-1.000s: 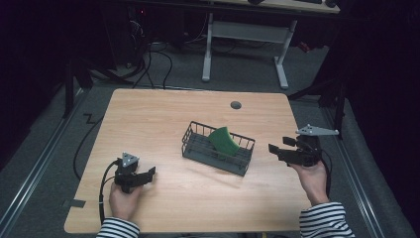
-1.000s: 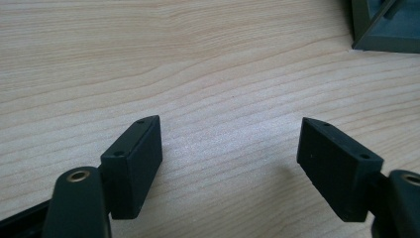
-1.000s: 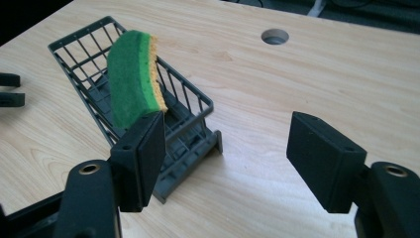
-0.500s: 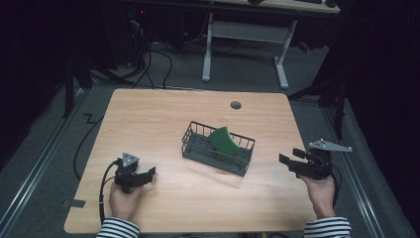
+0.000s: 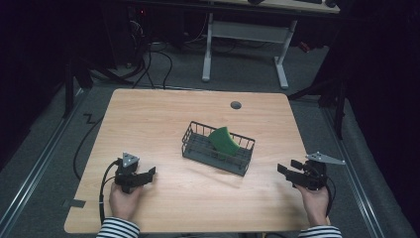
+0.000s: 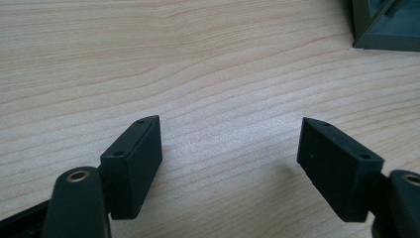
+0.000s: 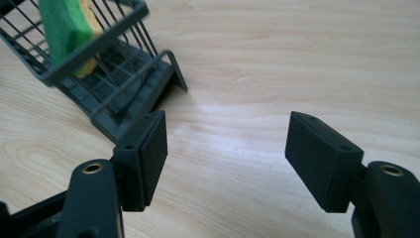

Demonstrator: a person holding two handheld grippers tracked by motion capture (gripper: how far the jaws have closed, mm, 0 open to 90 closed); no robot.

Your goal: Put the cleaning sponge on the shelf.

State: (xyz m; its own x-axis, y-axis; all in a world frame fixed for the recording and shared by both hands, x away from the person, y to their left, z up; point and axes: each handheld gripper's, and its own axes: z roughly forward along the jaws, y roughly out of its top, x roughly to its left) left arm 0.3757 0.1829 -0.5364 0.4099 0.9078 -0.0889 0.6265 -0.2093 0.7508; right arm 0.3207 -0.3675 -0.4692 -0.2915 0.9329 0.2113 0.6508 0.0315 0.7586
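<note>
Your right gripper (image 5: pixel 289 171) is empty, jaws apart; your left gripper (image 5: pixel 143 174) likewise. The green-and-yellow sponge (image 7: pixel 67 29) leans in the wire basket (image 5: pixel 190 144) ahead-left of your right jaws. It's likely light and squashy: pinch its top edge gently.

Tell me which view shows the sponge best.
Right gripper view: the green sponge is close, its yellow underside visible through the wire basket, though cropped. High view shows it whole but small. Left gripper view catches just a basket corner.
</note>
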